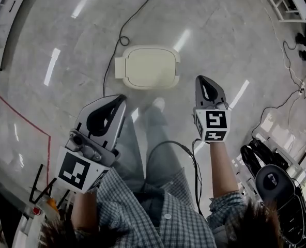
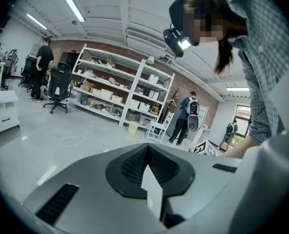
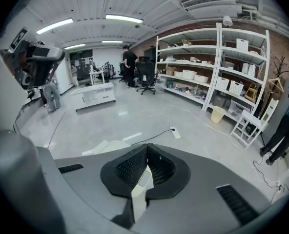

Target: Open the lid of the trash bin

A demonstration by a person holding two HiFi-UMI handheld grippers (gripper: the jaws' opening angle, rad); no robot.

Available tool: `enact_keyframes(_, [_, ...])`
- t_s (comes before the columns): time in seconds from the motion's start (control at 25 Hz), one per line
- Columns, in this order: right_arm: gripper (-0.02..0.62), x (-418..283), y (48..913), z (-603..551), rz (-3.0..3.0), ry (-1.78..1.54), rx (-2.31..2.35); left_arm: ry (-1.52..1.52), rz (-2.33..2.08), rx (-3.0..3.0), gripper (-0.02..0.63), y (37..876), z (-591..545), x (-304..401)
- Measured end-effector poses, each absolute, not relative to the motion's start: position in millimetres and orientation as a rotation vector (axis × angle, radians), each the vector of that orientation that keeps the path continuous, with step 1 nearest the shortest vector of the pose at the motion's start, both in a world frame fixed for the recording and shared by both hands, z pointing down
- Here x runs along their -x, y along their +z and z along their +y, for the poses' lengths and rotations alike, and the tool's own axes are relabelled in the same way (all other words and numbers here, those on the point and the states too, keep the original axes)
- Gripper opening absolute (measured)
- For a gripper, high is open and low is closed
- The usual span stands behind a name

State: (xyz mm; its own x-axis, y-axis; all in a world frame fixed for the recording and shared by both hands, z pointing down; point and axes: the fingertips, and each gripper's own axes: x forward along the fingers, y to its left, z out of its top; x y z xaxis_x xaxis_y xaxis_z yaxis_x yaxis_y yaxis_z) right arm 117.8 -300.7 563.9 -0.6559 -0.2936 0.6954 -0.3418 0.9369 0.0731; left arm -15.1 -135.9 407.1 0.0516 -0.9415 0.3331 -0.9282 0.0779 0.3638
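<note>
Nearest the head camera, the left gripper point(image 1: 121, 98) has its jaws pressed together on nothing; to its right, the right gripper point(image 1: 201, 78) is likewise closed and empty. Arriving closed, either one could skid off the lid or shove the trash bin point(image 1: 148, 66) across the glossy floor point(image 1: 65, 25). The bin, lid down, stands ahead, between both grippers and well apart from them.

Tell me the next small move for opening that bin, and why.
Probably lower the right gripper forward toward the rim of the lid, parting its jaws on the way. The lid lies flat and shut; this gripper and the left gripper both hang short of it, jaws together and holding nothing.
</note>
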Motion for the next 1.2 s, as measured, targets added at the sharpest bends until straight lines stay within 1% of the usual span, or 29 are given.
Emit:
enact_keyframes(0.32, [0.018,-117.2,628.3,-301.7,-2.269,0.079,-0.361,0.007,-1.818,-1.793,0.0,445.0,-135.4,-3.3])
enact_keyframes(0.8, [0.018,-122.8,720.2,-300.4,-2.149,0.073,-0.224,0.067,-1.817,-1.73,0.0,486.4,-129.6,-9.6])
enact_keyframes(1.2, [0.018,-133.9,787.0,-288.0,-2.03,0.029,-0.073,0.043,-1.801,-1.67,0.0,513.5,-122.8,-17.6])
